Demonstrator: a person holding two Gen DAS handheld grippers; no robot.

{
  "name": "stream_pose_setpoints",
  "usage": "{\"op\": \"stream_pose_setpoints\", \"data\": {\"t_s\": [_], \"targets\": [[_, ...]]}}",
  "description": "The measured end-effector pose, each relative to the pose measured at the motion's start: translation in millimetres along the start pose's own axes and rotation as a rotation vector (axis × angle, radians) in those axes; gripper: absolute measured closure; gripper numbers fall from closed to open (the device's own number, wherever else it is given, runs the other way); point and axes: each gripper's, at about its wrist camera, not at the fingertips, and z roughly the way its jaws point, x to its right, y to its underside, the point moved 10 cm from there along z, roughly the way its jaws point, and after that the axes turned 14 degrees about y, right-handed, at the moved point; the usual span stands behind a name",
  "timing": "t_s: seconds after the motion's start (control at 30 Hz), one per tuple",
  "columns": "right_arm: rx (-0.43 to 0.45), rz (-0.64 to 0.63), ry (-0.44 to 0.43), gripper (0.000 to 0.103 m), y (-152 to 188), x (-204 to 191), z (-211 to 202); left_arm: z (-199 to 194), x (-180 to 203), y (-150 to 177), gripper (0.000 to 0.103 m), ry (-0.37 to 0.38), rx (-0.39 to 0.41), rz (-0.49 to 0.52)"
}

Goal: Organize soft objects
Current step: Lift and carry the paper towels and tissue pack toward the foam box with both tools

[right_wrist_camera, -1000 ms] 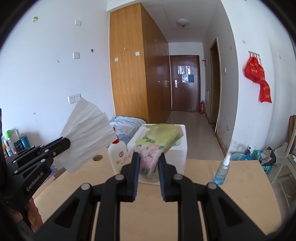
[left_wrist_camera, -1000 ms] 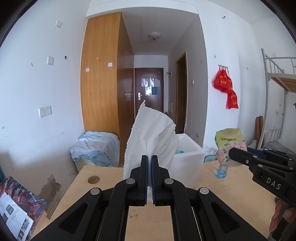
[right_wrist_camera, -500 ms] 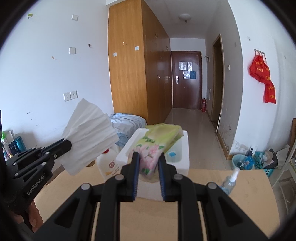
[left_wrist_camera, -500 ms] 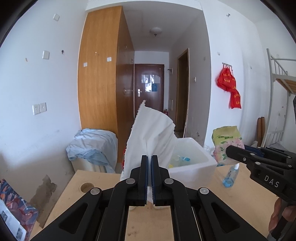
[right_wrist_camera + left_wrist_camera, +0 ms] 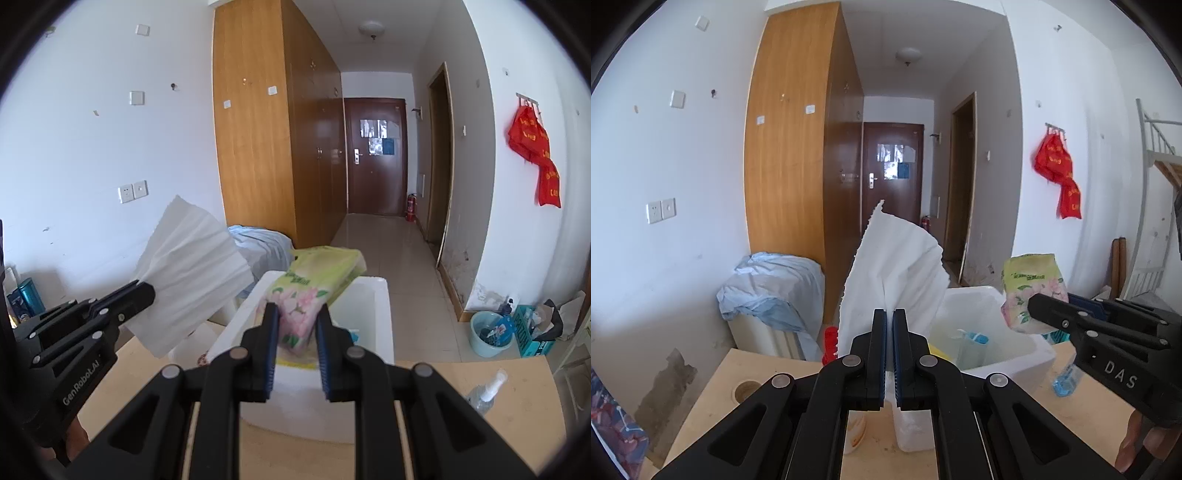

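Observation:
My left gripper (image 5: 889,314) is shut on a white tissue sheet (image 5: 894,266) that fans upward in front of it; the same sheet (image 5: 188,273) shows at the left of the right wrist view, pinched by that gripper (image 5: 146,291). My right gripper (image 5: 295,314) is shut on a green and pink floral tissue pack (image 5: 314,284), held above the near rim of a white foam box (image 5: 373,332). In the left wrist view the pack (image 5: 1030,288) and right gripper (image 5: 1039,304) hang over the box (image 5: 1008,365) at right.
The box stands on a wooden table (image 5: 517,413) with a blue spray bottle (image 5: 484,395) to its right and a white bottle with a red cap (image 5: 831,343) to its left. A cloth-covered bin (image 5: 772,291), wardrobe (image 5: 798,184) and hallway lie beyond.
Both grippers have moved forward toward the foam box, which now looks larger and closer; its inside shows. The tissue sheet and the pack stay gripped as before.

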Motion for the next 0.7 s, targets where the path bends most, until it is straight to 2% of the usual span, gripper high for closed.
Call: {"op": "stream_pose_setpoints", "data": {"t_s": [0.7], "targets": [[-0.081,0.015,0.0,0.08,2,1,61,45,-8,-1,0.1,0.004,-0.025,-0.004]]}}
